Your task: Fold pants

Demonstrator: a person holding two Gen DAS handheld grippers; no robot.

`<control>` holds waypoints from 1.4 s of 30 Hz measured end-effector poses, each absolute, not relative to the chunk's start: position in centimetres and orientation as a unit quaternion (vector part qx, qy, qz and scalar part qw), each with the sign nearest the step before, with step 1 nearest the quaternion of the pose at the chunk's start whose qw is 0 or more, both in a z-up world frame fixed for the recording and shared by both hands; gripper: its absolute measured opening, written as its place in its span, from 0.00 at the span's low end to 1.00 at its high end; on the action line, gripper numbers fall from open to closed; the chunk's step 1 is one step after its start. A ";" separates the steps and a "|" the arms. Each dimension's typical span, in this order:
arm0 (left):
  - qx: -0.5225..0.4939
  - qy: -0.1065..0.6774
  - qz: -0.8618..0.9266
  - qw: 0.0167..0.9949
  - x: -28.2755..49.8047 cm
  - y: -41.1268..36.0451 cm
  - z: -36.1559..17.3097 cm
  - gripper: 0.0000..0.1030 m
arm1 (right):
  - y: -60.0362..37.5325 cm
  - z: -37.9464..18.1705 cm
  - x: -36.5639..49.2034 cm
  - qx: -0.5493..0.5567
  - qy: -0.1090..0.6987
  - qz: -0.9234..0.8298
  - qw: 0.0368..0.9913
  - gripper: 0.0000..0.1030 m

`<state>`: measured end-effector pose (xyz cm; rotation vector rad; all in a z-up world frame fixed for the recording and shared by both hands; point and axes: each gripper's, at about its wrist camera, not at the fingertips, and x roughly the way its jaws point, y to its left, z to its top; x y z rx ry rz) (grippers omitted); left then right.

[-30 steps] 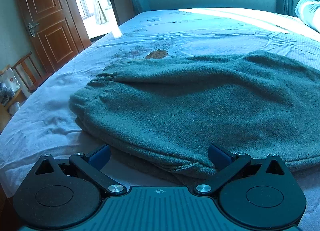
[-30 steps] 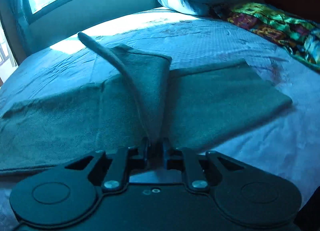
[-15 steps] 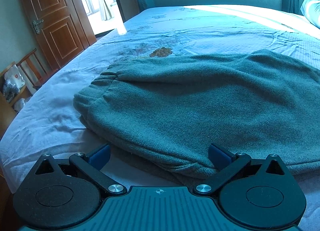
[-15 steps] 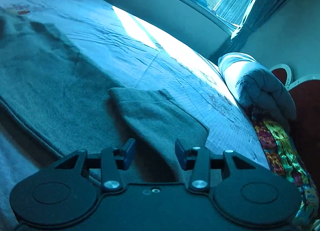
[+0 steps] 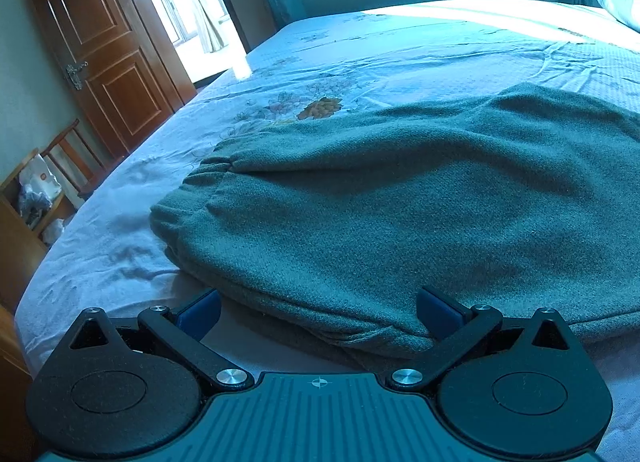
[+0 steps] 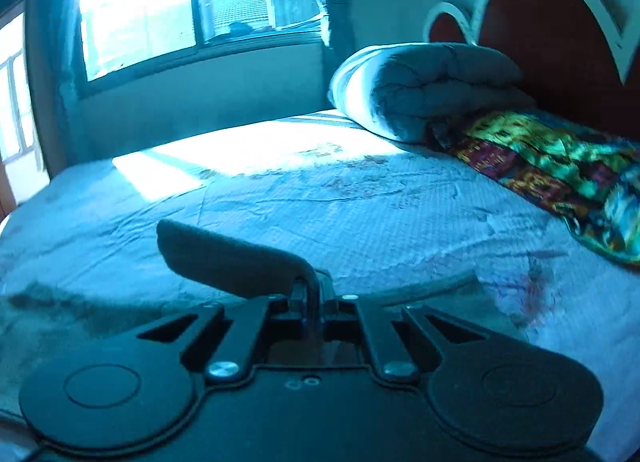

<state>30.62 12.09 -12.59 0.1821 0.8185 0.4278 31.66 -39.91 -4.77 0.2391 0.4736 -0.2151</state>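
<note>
our right gripper (image 6: 314,298) is clamped on a lifted end of the dark green fleece pants (image 5: 400,214) lying on the pale blue bedsheet (image 5: 400,50), our left gripper (image 5: 318,312) spread wide at the near hem; the thin pinch could slip and drop the fold, though bare sheet beyond leaves room

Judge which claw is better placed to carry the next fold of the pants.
Right. The right claw is shut on a lifted flap of the pants, ready to carry it over; the left claw is open at their near edge, gripping nothing.
</note>
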 end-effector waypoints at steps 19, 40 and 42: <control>0.103 0.391 0.194 0.894 30.5 11.9 -12.6 1.00 | -49.7 -12.2 29.4 0.338 0.282 -0.128 0.889 0.11; 0.077 0.374 0.173 0.908 29.1 12.0 -11.6 1.00 | -51.5 -12.1 28.6 0.312 0.306 -0.156 0.886 0.00; 0.081 0.378 0.166 0.907 29.2 12.1 -11.5 1.00 | -51.7 -12.4 28.2 0.319 0.294 -0.151 0.888 0.00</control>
